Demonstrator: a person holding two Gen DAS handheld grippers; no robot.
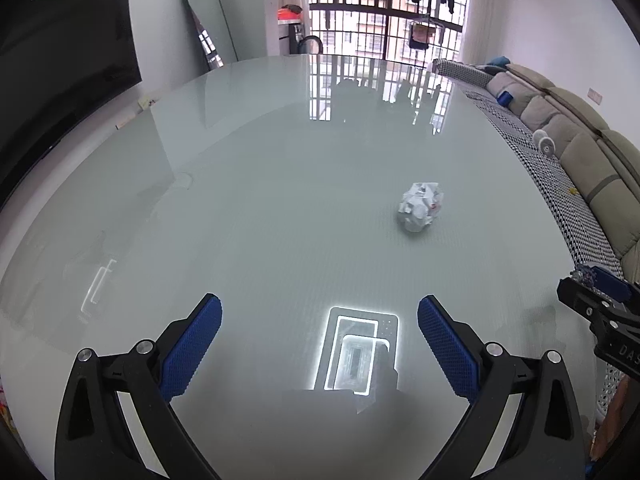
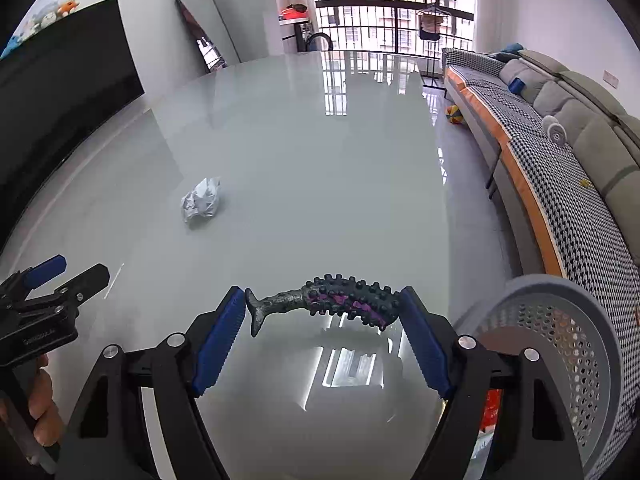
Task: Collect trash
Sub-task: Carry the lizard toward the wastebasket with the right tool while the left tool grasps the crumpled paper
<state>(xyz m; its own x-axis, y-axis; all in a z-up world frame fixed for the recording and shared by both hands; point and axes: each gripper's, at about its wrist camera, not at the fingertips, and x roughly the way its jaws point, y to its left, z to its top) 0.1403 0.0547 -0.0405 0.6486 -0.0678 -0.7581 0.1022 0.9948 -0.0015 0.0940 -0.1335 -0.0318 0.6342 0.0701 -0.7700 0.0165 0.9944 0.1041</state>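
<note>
A crumpled white paper ball (image 1: pixel 420 207) lies on the glossy grey table (image 1: pixel 280 200), ahead and to the right of my left gripper (image 1: pixel 320 320), which is open and empty. It also shows in the right wrist view (image 2: pixel 202 199), far left of my right gripper (image 2: pixel 322 308). My right gripper is shut on a dark knobbly fish-shaped toy with purple patches (image 2: pixel 332 304), held crosswise just above the table. The right gripper shows at the right edge of the left wrist view (image 1: pixel 600 300). The left gripper shows at the left of the right wrist view (image 2: pixel 60 280).
A grey perforated basket (image 2: pixel 560 344) stands off the table's right edge beside my right gripper. A sofa with a houndstooth cover (image 2: pixel 560 168) runs along the right. A dark TV (image 1: pixel 60 80) and a leaning mirror (image 1: pixel 208 20) are at the left.
</note>
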